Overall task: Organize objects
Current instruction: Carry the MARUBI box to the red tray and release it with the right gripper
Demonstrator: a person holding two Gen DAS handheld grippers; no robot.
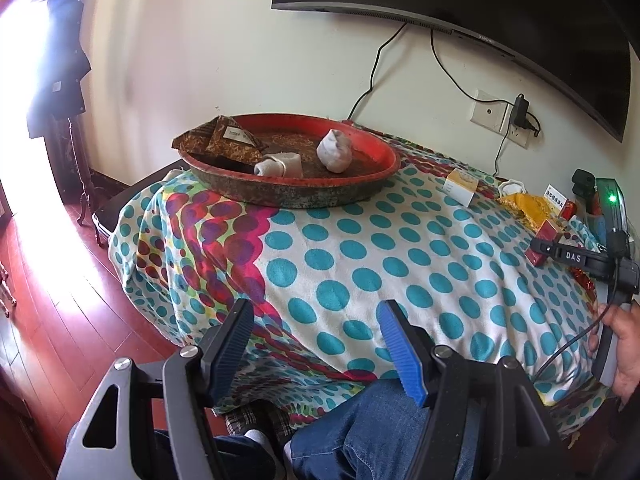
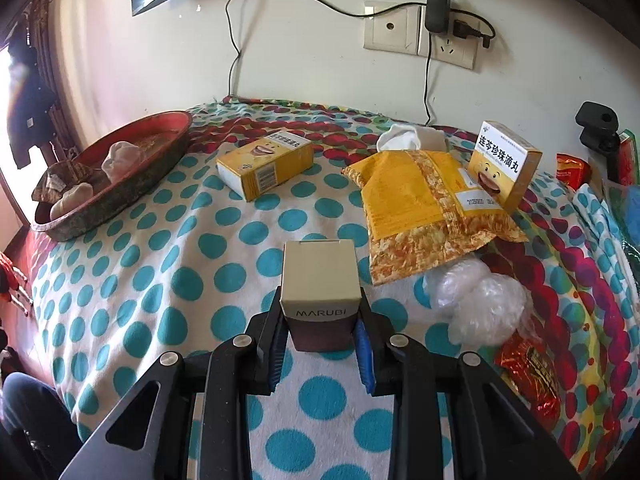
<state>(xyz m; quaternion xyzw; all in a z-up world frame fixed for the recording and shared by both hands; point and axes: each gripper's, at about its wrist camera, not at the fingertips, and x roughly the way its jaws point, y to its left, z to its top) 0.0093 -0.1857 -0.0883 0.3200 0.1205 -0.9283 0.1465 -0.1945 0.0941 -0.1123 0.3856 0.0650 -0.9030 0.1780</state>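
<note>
Presently the right gripper [image 2: 320, 330] is clamped on the lower end of the Marubi box [image 2: 318, 280], which stands upright between its pads and projects well ahead of them; whether its base rests on the dotted cloth [image 2: 160, 280] cannot be told. The left gripper [image 1: 316, 344] stands open with nothing in it, over the near edge of the cloth. Risk: the hold is low on a tall carton, so a quick swing toward the red tray [image 2: 116, 192], far ahead and to the left, could tip it loose. Overpressure may also crush the cardboard.
</note>
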